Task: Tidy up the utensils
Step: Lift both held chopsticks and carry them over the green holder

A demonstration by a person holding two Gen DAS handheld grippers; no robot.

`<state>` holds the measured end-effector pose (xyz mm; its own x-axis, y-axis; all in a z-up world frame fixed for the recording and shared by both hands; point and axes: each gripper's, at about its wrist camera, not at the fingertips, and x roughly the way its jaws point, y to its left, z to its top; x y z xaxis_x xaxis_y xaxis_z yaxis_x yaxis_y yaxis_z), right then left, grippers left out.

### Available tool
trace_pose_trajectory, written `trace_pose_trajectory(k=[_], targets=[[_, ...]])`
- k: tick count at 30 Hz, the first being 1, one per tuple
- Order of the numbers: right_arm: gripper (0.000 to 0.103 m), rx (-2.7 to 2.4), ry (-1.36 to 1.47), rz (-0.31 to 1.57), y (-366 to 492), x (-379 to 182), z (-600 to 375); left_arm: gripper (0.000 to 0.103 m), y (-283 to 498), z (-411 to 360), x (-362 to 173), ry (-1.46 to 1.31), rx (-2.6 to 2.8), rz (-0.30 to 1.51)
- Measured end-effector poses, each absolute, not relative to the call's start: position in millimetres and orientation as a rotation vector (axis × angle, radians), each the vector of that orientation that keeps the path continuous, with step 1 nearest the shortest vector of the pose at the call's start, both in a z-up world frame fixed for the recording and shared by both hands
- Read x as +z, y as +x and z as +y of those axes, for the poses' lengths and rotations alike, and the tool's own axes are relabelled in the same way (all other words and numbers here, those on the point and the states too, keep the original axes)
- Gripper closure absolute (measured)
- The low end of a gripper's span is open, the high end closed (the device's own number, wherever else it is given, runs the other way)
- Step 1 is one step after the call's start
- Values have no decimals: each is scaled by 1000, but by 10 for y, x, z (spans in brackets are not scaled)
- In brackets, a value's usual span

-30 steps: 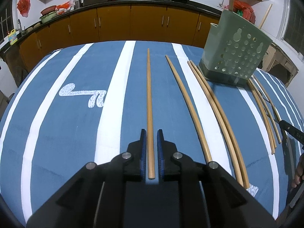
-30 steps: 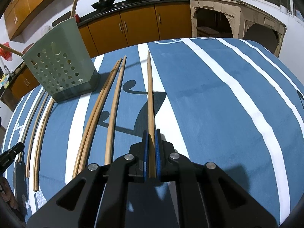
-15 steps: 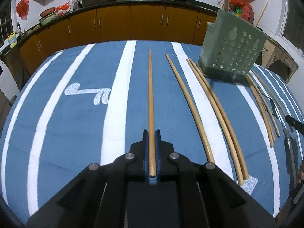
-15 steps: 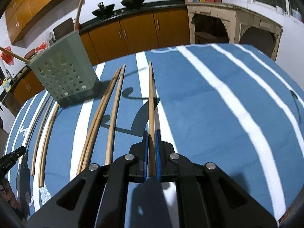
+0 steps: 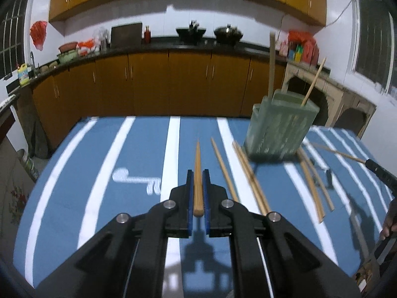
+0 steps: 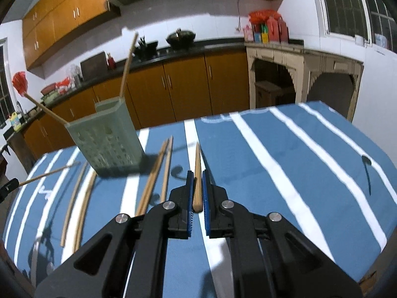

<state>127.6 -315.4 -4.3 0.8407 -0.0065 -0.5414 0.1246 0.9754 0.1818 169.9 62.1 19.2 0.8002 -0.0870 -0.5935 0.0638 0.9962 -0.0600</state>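
Across the lower half of both views a blue tablecloth with white stripes (image 5: 104,173) is spread, and on it, right of centre in the left-wrist view and left of centre in the right-wrist view, a pale green perforated plastic utensil holder (image 5: 280,129) stands upright with two wooden chopsticks already leaning out of its top. Several long wooden chopsticks (image 5: 250,176) are left lying on the cloth just beside the holder. At the bottom centre of each view one tapered wooden chopstick is clamped by its thick end: the left gripper (image 5: 197,193) is closed tight on the left-held chopstick (image 5: 197,173), and the right gripper (image 6: 197,193) is likewise closed tight on the right-held chopstick (image 6: 197,173). The step in hand is judged to be the carry, with both sticks picked up and raised off the cloth. For the next move each stick must probably be swung over the holder's open top, tipped steeply, and released only once the tip is inside. Compared with a second earlier, the left jaws, then slightly apart around a stick lying flat, are now closed, and both sticks have been lifted, so that more of the kitchen cabinets is seen.
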Motion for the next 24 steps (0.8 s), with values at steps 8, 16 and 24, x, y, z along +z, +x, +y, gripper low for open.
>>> trace_pose_trajectory(k=[8,16,24], targets=[[95,-51,222,475,1250,257,-3175,95,1639,662,558,-82,-95,539],[95,-28,229,422,1231,450,-3133,95,1629,672,783,-98,-92,489],[95,-10,222,383,1270,619,-3119,95,1626,663,947,-91,-94,456]])
